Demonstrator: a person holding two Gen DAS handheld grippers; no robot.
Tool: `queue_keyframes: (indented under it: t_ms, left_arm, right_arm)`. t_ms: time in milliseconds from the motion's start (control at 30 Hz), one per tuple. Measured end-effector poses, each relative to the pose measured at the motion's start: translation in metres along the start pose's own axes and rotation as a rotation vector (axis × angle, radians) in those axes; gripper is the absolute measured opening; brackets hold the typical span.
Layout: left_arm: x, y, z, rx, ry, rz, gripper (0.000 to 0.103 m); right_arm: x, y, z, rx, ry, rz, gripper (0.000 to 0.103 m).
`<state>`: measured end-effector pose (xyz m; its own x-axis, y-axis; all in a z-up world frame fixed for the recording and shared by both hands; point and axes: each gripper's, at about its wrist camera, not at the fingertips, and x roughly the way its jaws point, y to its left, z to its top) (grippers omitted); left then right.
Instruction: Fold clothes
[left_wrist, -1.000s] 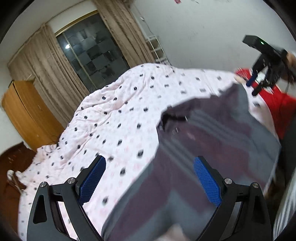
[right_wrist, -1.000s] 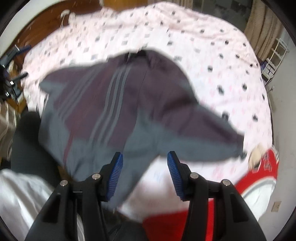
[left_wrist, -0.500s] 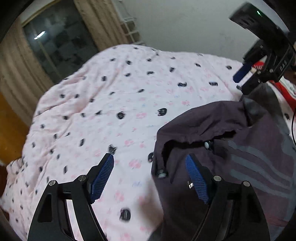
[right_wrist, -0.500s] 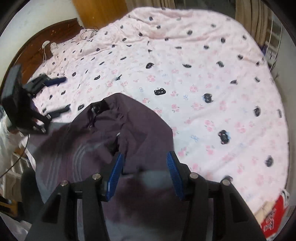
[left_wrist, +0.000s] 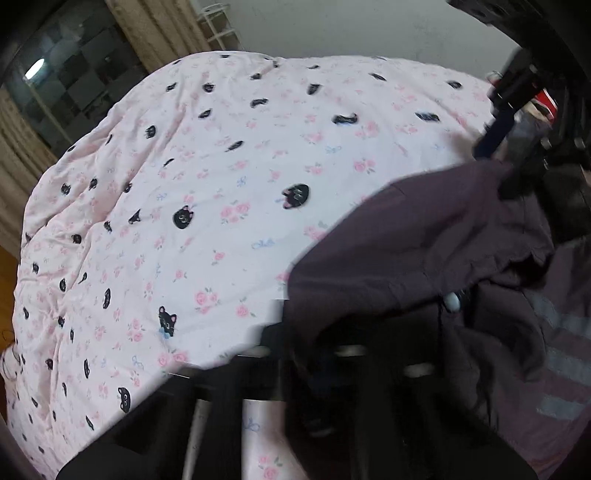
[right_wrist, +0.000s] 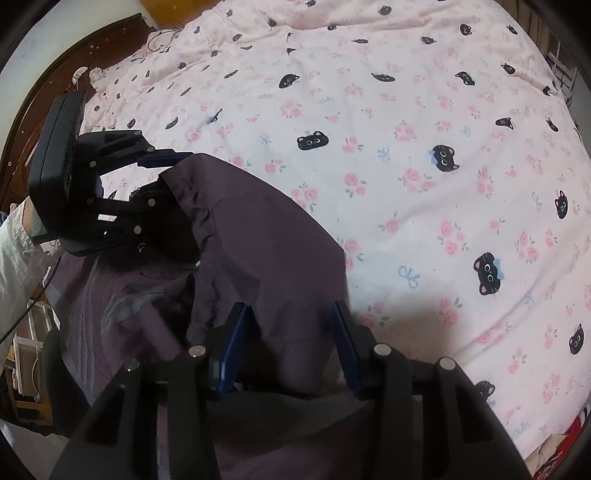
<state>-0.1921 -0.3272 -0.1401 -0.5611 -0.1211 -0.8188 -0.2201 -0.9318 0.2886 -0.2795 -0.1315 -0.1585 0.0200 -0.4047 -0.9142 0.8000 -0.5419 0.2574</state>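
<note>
A dark purple jacket (right_wrist: 258, 236) with grey stripes lies on the near part of a bed. In the right wrist view my right gripper (right_wrist: 291, 332) stands open with the jacket's hood edge between its blue pads. My left gripper (right_wrist: 162, 173) shows at the left there, its fingers around the far hood edge, partly hidden by cloth. In the left wrist view the jacket (left_wrist: 424, 236) drapes over my left gripper's fingers, which are blurred and mostly hidden. The right gripper (left_wrist: 517, 147) shows at the upper right edge.
The bed is covered by a pink quilt (right_wrist: 406, 129) with black cat faces and roses. A dark wooden headboard (right_wrist: 55, 85) is at the far left. A window with curtains (left_wrist: 74, 74) is behind the bed. A red garment (right_wrist: 576, 435) lies at the bed's corner.
Both grippers have moved forward and down onto the jacket's hood end. The jacket now covers the left gripper's fingers, and the hood edge sits between the right gripper's pads.
</note>
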Motion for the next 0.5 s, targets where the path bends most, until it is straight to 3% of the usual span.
queue_keyframes:
  t_ms: [233,367,500]
  left_arm:
    - [-0.047,0.042,-0.004,-0.289,-0.202,0.087,0.003]
    - [-0.079,0.076,-0.028,-0.503,-0.306,0.194,0.003]
    - [-0.088,0.099,-0.072,-0.709,-0.266,0.381,0.003]
  right_arm:
    - [-0.018,-0.003,0.0,0.015,-0.071,0.03,0.047]
    - [-0.027,0.004,0.009,0.018,-0.115,0.07,0.047]
    - [-0.027,0.019,0.023,0.001,-0.132,0.071,0.047]
